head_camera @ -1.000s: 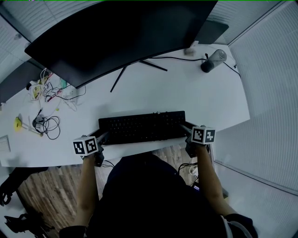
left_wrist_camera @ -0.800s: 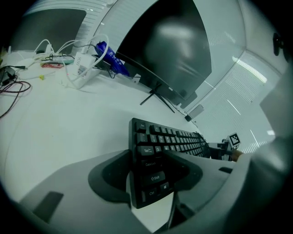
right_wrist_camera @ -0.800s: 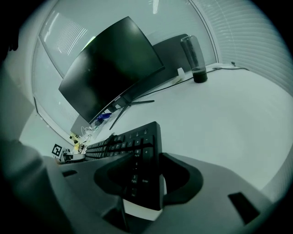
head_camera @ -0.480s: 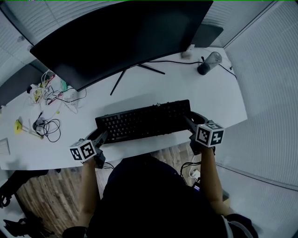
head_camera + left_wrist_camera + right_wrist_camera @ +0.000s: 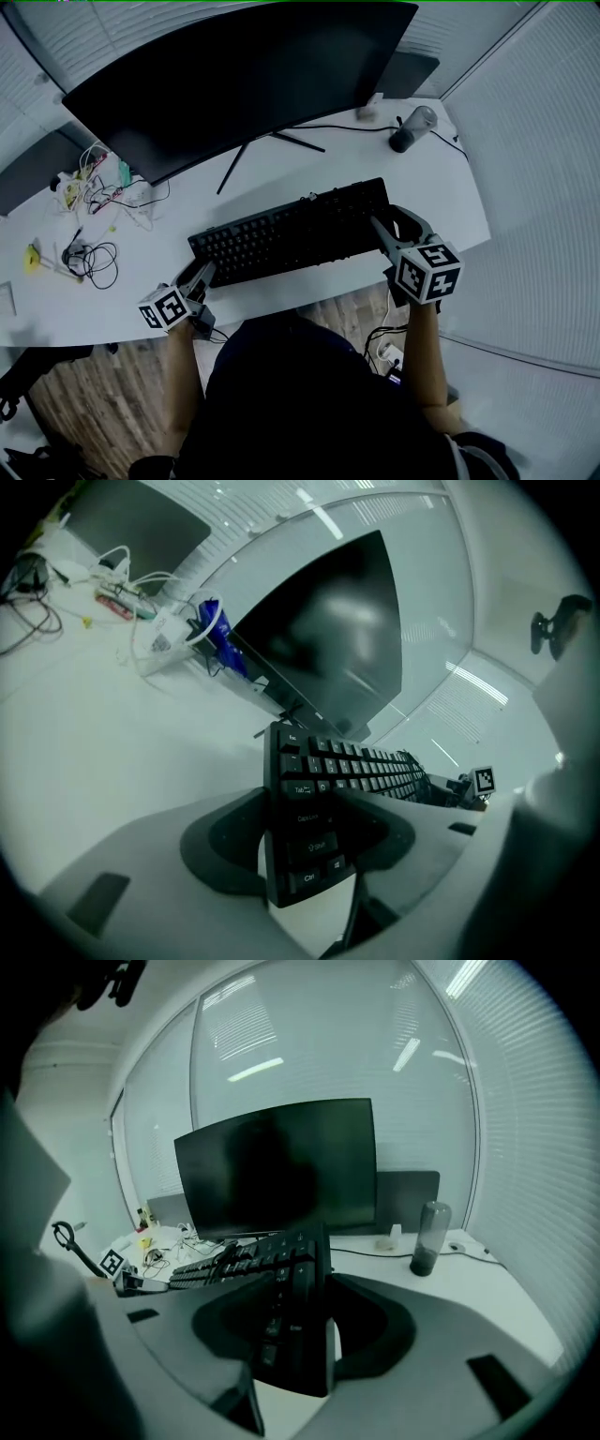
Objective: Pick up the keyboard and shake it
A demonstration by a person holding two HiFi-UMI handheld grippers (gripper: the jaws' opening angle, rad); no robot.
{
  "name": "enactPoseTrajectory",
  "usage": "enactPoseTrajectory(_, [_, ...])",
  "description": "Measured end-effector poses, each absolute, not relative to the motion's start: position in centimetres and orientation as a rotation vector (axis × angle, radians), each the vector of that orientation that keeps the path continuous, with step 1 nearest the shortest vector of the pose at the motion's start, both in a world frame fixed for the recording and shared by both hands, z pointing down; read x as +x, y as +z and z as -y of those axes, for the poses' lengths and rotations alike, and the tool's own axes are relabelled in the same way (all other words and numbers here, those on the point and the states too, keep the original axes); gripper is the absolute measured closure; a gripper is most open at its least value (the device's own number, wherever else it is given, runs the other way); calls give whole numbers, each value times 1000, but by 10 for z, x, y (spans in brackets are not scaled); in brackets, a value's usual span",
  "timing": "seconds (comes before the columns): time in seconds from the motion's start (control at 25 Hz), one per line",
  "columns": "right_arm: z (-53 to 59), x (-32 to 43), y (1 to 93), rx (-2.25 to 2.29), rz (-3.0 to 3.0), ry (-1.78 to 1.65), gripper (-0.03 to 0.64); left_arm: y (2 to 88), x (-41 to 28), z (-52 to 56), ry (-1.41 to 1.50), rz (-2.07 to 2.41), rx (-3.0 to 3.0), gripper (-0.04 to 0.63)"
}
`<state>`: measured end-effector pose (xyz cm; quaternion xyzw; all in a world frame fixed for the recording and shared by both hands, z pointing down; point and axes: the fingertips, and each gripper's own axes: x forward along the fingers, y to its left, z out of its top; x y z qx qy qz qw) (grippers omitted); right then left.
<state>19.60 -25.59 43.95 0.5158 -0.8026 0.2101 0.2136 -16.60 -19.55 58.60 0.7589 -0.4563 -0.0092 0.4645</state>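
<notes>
Head view, nearest first: two grippers, each bearing one marker cube, and one keyboard [image 5: 291, 234] between them. The left gripper [image 5: 202, 275] has the keyboard's left short end, the right gripper [image 5: 392, 225] its right short end. In the left gripper view the jaws are clamped on that end, one pad on the key face and the other on the underside. The right gripper view shows the same hold on the opposite end, with the jaws set fairly wide to take the board's thickness.

The keyboard hangs over the near part of the white desk [image 5: 450, 206], slanted, its right end farther from the person than its left. A soft shadow lies on the desktop beneath it. It is a single black, full-length board with dark keys and pale legends. At the left end the keys marked Esc, Tab, Caps Lock, Shift and Ctrl can be read in the left gripper view.

Farther off on the desk's left side lie a coil of dark cable [image 5: 94, 258] and a tangle of white leads [image 5: 103, 187]. At the back stands one large dark monitor [image 5: 244, 75] on thin splayed legs. One dark cylindrical bottle [image 5: 412, 128] stands at the far right, with a black cord running just beside it. One smaller dark panel [image 5: 412, 70] stands behind the monitor's right edge.
</notes>
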Motion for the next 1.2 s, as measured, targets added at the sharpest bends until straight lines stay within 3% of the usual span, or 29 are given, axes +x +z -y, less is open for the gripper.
enactPoseTrajectory(0.52, [235,216,539,1517,2459,1335,417,432,-167,230,317,1483,2198,380])
enactPoseTrajectory(1.2, [258,215,433,1530,2361,591,417,538,-167,208,-117,1260,1894,380])
